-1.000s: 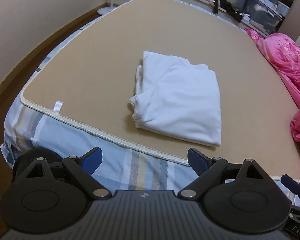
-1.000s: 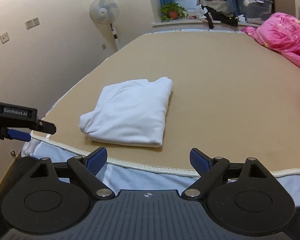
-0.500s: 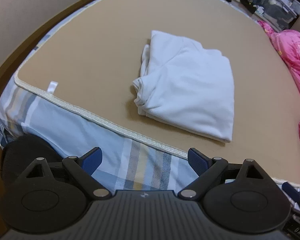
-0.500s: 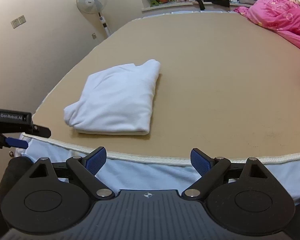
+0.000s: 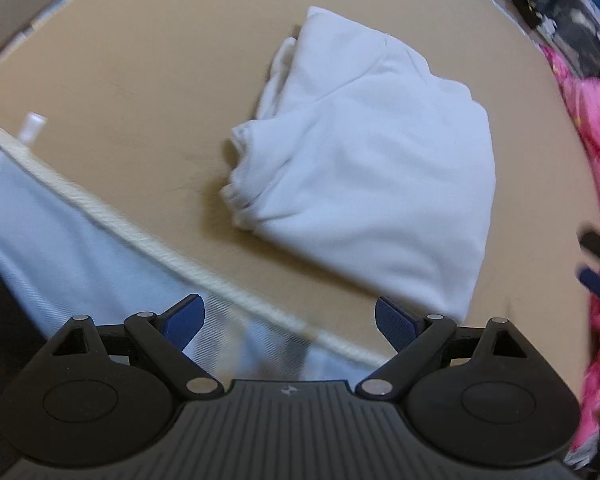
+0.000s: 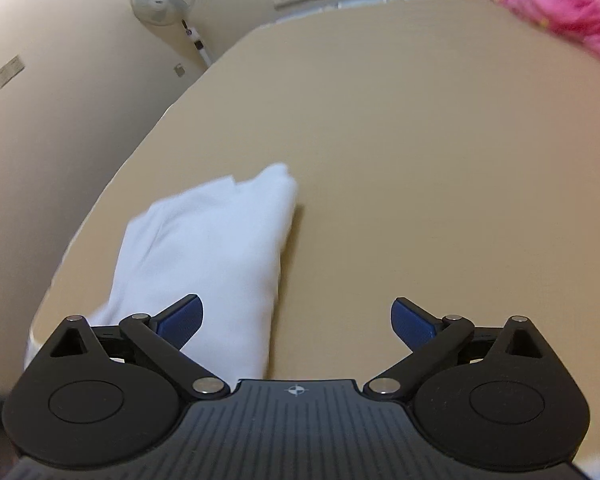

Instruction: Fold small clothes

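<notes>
Well, folded white garment [image 5: 372, 168] near mat edge [image 5: 112, 220]; bare mat [image 6: 440, 160] beyond.

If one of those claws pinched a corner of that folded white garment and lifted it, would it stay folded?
Probably not. The white garment looks like soft, thin knit: its stacked edges on the left sag and wrinkle, so it would likely droop and unfold. It seems light, lying flat on the tan mat. Pushed, it would probably bunch up rather than slide as one piece.

Dim warm indoor light, soft shadows, motion blur throughout, strong fisheye bending at edges
</notes>
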A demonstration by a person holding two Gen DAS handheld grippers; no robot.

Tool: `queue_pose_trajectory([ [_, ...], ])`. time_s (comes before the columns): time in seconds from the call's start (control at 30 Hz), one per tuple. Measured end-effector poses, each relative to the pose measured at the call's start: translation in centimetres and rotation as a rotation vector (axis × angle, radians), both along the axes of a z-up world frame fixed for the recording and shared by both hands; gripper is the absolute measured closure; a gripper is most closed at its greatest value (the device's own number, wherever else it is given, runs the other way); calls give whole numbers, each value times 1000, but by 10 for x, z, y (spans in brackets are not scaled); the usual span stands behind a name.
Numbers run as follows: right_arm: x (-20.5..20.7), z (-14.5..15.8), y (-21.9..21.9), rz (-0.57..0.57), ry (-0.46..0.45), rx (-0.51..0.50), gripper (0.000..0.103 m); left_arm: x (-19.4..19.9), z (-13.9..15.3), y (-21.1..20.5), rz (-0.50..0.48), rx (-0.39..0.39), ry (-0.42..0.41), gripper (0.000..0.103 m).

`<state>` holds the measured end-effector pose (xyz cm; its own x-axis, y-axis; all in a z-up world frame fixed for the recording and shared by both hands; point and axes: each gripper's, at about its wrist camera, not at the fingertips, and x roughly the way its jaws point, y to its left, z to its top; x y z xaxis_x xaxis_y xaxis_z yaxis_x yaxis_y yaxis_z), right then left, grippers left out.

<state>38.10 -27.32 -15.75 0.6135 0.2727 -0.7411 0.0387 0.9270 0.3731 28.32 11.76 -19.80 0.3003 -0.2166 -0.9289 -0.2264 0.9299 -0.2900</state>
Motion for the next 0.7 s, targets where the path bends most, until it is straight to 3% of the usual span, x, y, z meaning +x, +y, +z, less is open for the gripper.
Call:
queue_pose_trajectory([
  [0.13,97,-37,-2,-14,130,116,2,25,-22,7,57,-40,25,8],
  [0.3,170,-98,11,-61,337,205,0,44,-42,29,161,-124,70,8],
  [0.37,185,-99,17,3,301,230,1,49,-42,35,168,-139,73,8],
  [0.47,203,-103,27,130,337,385,13,52,-42,50,225,-209,84,8],
  [0.53,210,-109,38,179,345,355,13,53,-46,59,267,-235,94,11],
  [0.63,222,-109,55,236,329,296,15,55,-47,65,316,-211,111,25],
  [0.67,228,-106,59,244,329,266,30,56,-46,64,309,-191,111,31],
  [0.7,233,-104,63,257,347,223,63,58,-43,62,292,-177,104,37],
])
